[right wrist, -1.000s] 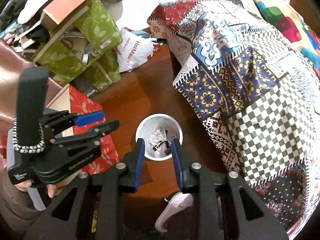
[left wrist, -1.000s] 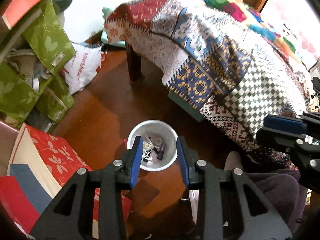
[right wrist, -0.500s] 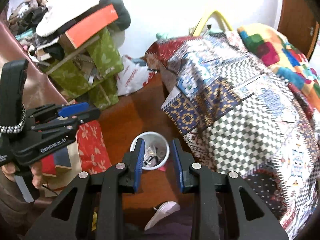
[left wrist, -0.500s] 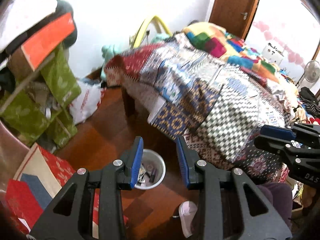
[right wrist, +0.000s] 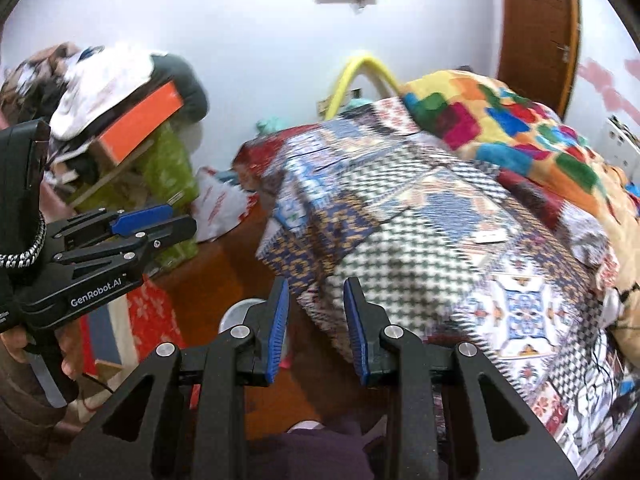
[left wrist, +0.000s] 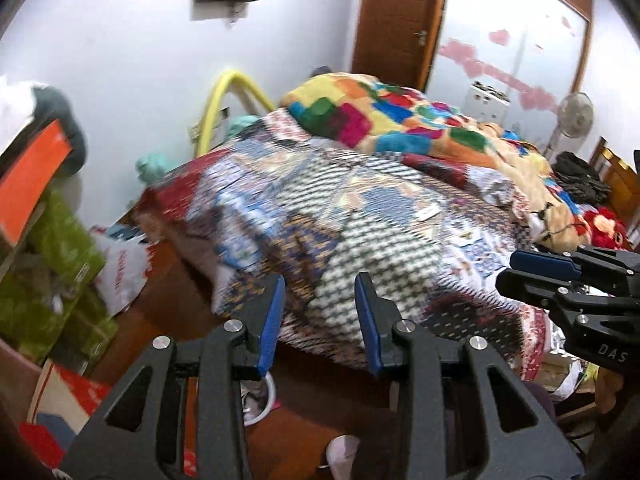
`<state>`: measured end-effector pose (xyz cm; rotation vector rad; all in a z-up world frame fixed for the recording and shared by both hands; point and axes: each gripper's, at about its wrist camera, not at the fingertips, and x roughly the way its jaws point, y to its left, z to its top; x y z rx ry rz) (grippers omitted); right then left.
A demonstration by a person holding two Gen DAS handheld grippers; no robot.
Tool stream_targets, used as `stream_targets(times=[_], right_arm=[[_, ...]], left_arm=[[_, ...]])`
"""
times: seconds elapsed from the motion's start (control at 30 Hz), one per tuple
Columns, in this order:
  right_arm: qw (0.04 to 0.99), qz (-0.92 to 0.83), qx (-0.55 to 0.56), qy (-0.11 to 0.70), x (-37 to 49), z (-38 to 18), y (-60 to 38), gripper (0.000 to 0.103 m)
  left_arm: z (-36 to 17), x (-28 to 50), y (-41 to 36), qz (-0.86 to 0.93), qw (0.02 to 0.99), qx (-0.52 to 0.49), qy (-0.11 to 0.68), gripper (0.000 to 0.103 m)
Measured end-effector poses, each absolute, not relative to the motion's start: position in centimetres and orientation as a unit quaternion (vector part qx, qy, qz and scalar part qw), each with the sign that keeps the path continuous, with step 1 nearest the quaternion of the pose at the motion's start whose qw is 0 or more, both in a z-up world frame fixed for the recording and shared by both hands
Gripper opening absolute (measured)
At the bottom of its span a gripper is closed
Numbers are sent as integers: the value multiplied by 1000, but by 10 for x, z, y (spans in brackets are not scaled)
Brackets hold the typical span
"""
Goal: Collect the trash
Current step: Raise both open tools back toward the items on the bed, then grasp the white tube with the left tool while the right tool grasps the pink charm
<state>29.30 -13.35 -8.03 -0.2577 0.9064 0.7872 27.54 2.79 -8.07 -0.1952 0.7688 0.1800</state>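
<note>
A white trash bucket (left wrist: 267, 399) stands on the wooden floor beside the bed, mostly hidden behind my left gripper's fingers; its rim also shows in the right wrist view (right wrist: 240, 309). My left gripper (left wrist: 320, 316) is open and empty, raised and facing the bed. My right gripper (right wrist: 314, 316) is open and empty, also facing the bed. Small paper scraps lie on the patchwork bedspread, one white slip (right wrist: 490, 237) in the right wrist view and one (left wrist: 428, 212) in the left wrist view. Each gripper shows from the side in the other's view.
A bed with a patchwork spread (left wrist: 360, 200) and a colourful blanket (left wrist: 400, 116) fills the middle. Green bags and boxes (left wrist: 48, 272) pile at the left with a white plastic bag (left wrist: 120, 276). A red floral box (right wrist: 152, 320) lies on the floor. A door (left wrist: 396, 20) is behind.
Both grippers have tilted up from looking down at the bucket to facing the bed and far wall. The bucket has slid to the bottom of both views. Both stay open.
</note>
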Motion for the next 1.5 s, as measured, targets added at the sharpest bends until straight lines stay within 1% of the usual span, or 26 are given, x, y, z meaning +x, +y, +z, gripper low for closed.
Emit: stream_targets(times=[0.13, 0.3, 0.47, 0.77, 0.9, 1.07, 1.27, 1.5], right_arm=[[834, 333, -114, 425, 321, -78, -165, 35], [847, 294, -104, 430, 353, -81, -202, 35], [858, 251, -89, 438, 392, -94, -241, 35], [854, 196, -52, 479, 456, -153, -284, 35], [846, 185, -13, 501, 491, -183, -296, 35], [838, 180, 40, 514, 538, -208, -304, 35], [847, 173, 43, 501, 588, -231, -296, 35], [849, 182, -24, 495, 625, -260, -269, 35]], left_arm=[[-80, 312, 2, 62, 921, -82, 377, 38], [-86, 361, -26, 30, 919, -68, 386, 39], [-107, 413, -49, 3, 912, -58, 405, 39], [-172, 497, -76, -40, 890, -52, 452, 39], [-193, 531, -86, -81, 887, -31, 453, 39], [-217, 579, -92, -97, 885, -9, 455, 39], [-246, 632, -99, -121, 880, -12, 459, 39], [-269, 663, -106, -137, 875, -10, 464, 39]])
